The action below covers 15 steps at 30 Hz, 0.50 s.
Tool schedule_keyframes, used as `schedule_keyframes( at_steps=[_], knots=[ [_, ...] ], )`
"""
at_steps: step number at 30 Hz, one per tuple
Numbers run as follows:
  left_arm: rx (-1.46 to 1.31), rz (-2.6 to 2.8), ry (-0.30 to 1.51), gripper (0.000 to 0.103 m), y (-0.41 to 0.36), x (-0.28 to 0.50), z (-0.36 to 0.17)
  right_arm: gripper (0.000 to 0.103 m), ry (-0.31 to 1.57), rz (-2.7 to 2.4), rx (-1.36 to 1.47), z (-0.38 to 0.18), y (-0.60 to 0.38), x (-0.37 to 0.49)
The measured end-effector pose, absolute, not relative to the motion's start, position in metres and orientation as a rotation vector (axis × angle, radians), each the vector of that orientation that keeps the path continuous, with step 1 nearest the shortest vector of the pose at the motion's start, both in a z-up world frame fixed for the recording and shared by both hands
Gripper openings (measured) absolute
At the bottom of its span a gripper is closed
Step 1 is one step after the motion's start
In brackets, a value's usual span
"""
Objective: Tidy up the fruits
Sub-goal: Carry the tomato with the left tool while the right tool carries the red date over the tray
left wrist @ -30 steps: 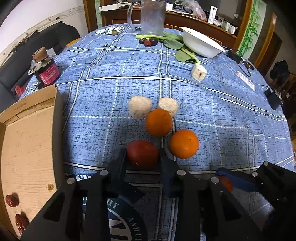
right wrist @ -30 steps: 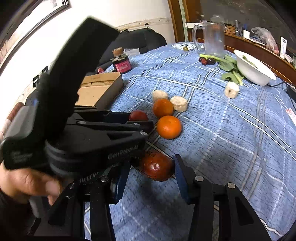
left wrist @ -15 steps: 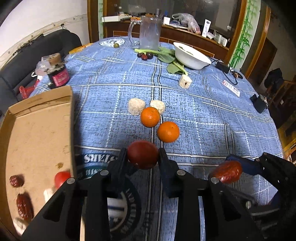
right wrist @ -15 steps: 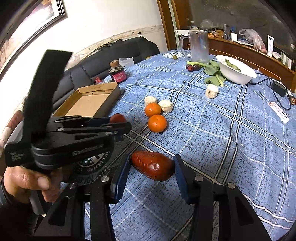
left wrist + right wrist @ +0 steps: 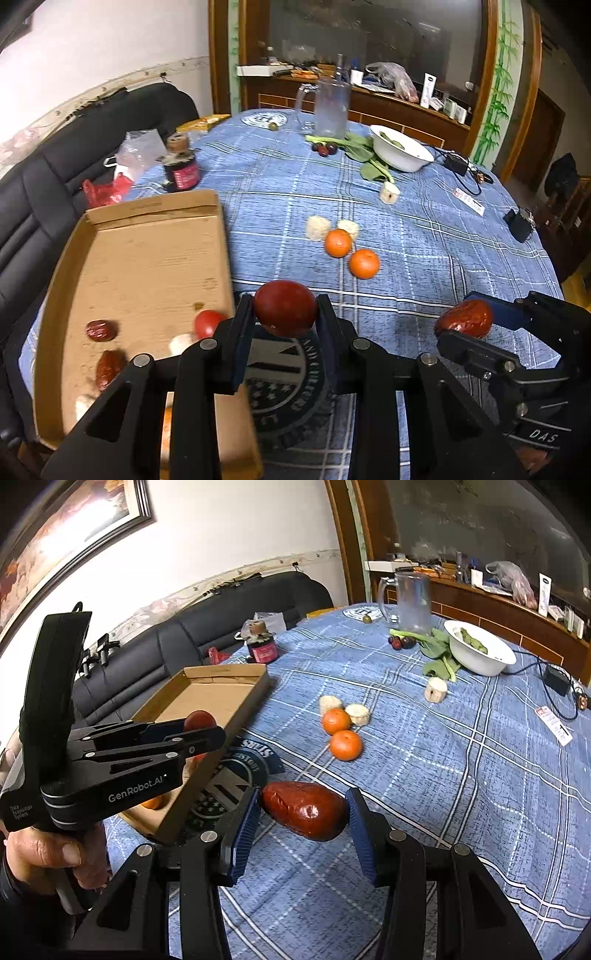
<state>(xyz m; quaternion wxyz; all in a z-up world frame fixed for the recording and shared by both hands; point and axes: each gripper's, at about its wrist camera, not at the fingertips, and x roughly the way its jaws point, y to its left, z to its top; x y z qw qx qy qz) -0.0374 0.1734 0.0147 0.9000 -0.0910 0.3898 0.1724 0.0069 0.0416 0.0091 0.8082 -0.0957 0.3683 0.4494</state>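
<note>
My left gripper (image 5: 285,321) is shut on a round dark red fruit (image 5: 285,307), lifted above the table beside the cardboard box (image 5: 155,236). In the right wrist view that same left gripper (image 5: 201,729) hangs over the box's near edge (image 5: 225,723). My right gripper (image 5: 304,823) is shut on a long wrinkled red date (image 5: 304,810), held above the blue cloth; this date (image 5: 464,319) also shows at the right of the left wrist view. Two oranges (image 5: 338,242) (image 5: 364,263) lie mid-table. The box holds red dates (image 5: 99,329), a small tomato (image 5: 207,322) and pale pieces.
Pale chunks (image 5: 317,227) lie by the oranges, another (image 5: 389,192) further back. A white bowl (image 5: 400,147), greens (image 5: 364,151), dark plums (image 5: 325,148), a glass jug (image 5: 330,107) and a jar (image 5: 181,164) stand at the back. A black sofa (image 5: 44,192) borders the left.
Both grippers have risen and pulled back from the oranges with their fruits. The left one has swung toward the box, so more of the box's inside shows.
</note>
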Motion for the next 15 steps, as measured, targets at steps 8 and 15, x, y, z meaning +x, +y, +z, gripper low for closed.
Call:
schedule_keyframes(
  at_steps=[8,15],
  knots=[
    [-0.197,0.389,0.792,0.03,0.182,-0.055,0.019,0.048,0.781,0.987,-0.218,0.013,0.052,-0.005],
    [-0.191,0.41,0.775,0.03,0.188,-0.068,0.024,0.048,0.768,1.01,-0.23,0.019,0.061,-0.016]
  ],
)
